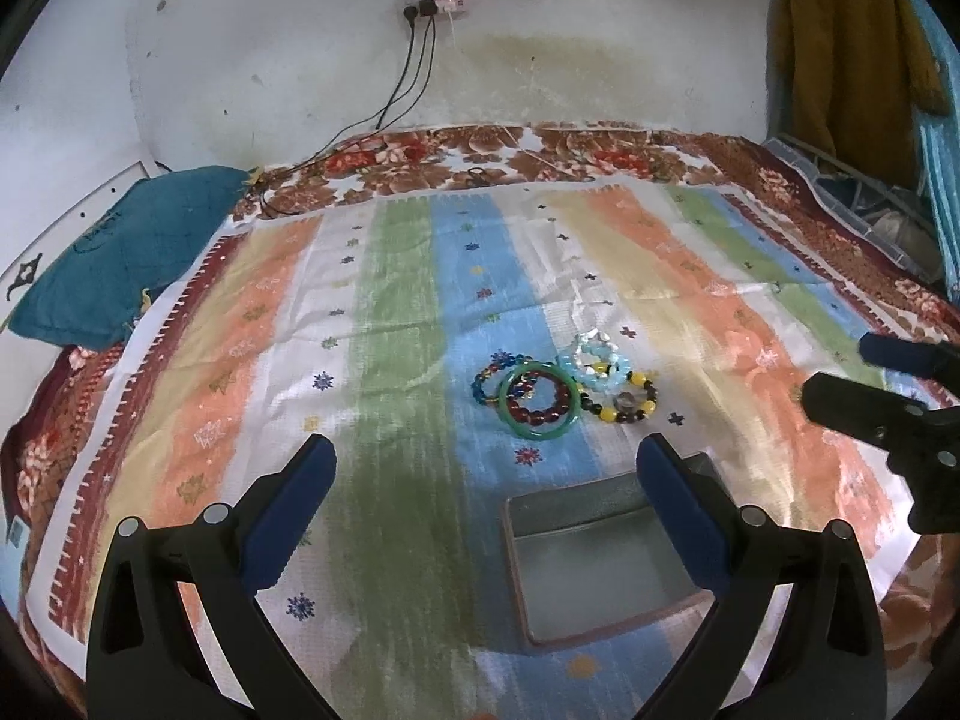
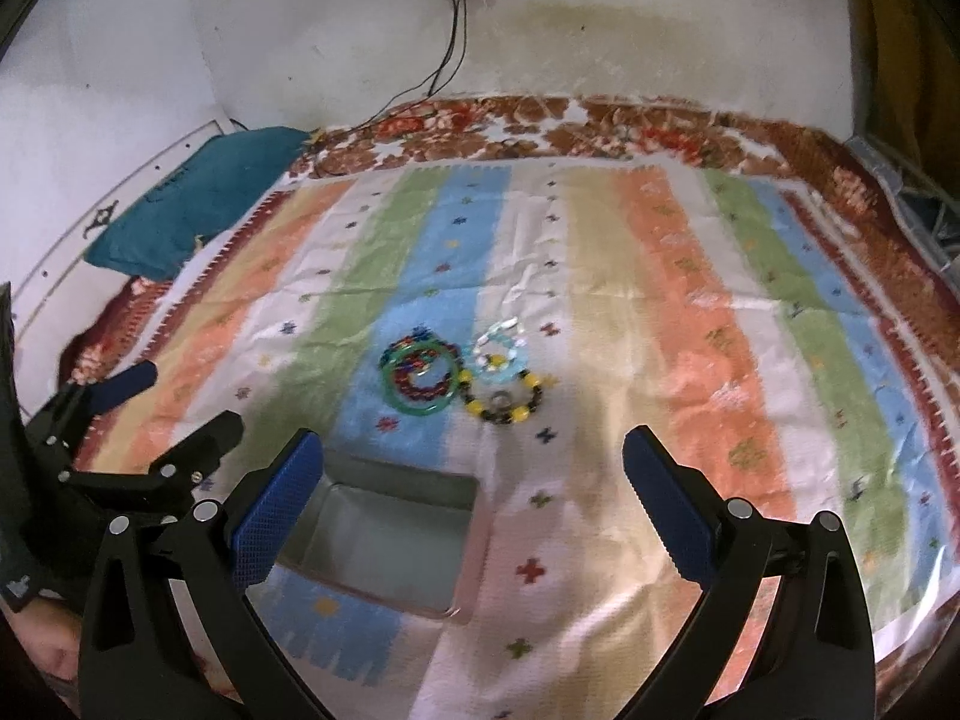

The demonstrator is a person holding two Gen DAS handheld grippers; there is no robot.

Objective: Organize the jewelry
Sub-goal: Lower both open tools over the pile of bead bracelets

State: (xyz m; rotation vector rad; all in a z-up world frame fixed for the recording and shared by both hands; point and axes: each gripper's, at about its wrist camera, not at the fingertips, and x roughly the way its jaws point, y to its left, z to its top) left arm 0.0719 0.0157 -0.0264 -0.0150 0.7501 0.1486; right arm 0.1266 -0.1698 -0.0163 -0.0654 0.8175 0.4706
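- A bed (image 1: 600,147) fills most of both views. It has a red and brown flower blanket that shows along the top edge and down the sides.
- A striped cloth (image 1: 396,312) lies flat on the blanket. Its stripes are orange, green, blue, white and yellow, with little stars and crosses.
- A blue-green pillow (image 1: 120,252) lies at the upper left of the bed.
- A pile of bracelets (image 1: 558,387) sits on the cloth near the middle. There is a green ring, dark red beads, pale blue beads, and yellow and black beads, all touching.
- A grey box (image 1: 600,564) with no lid sits on the cloth below the bracelets. Nothing shows inside it.
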